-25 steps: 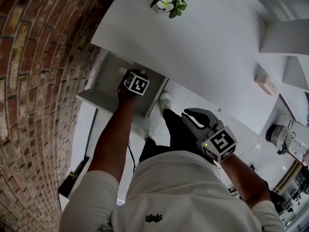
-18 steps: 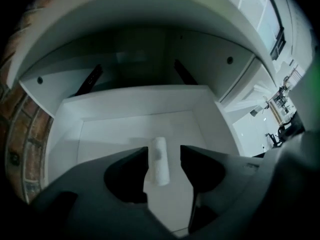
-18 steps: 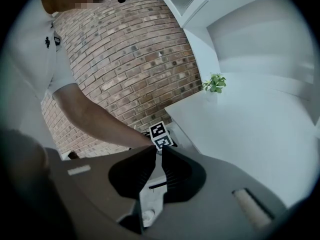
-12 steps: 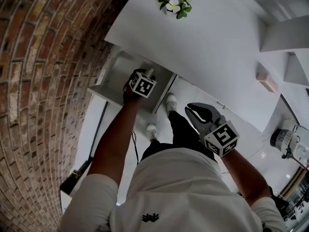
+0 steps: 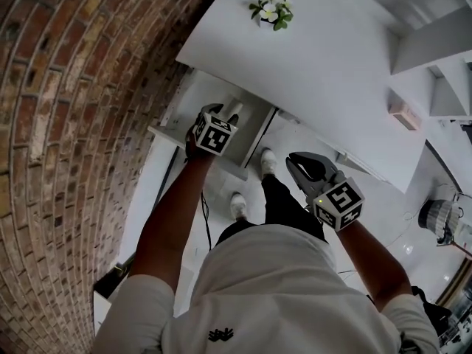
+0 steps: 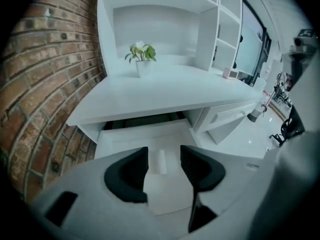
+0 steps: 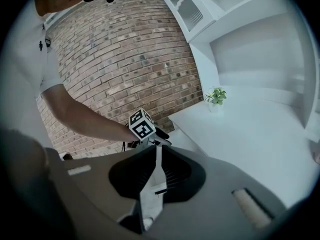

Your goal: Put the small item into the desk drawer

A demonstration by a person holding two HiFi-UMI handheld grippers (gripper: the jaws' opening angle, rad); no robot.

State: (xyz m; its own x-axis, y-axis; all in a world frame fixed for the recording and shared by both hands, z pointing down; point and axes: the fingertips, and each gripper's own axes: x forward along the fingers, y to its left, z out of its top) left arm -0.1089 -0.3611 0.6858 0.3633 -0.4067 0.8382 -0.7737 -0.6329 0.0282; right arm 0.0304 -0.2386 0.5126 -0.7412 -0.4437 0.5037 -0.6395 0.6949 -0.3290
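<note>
Over the open drawer (image 6: pixel 125 138) hangs the left gripper (image 6: pixel 164 150), its jaws spread apart and pointing down into the drawer. Between them, but touching neither, shows the item (image 6: pixel 161 163): a small white piece, longer than it is wide, resting on the drawer's floor about midway between its side walls. Whether it stands upright or lies flat cannot be told. The drawer is pulled out from under the desk (image 5: pixel 317 65), on which a plant (image 5: pixel 270 10) stands near the back, well apart from the drawer.

Off to the drawer's right, clear of its front edge, the right gripper (image 7: pixel 158 154) is held at the person's side. Its jaws are pressed together with nothing between them.

Judging by its size and smooth pale surface, the item is probably light and stiff, likely plastic, and somewhat slippery. It should need little squeeze and looks unlikely to crush. If rounded, it may roll or tip over on the drawer's bare floor when nudged. Should it need shifting, the best hold looks to be across its narrow width at mid-length, pads flat on both long sides, so it cannot pivot or squirt out. With the item already inside, the placing looks done, and the drawer is not yet shut.
</note>
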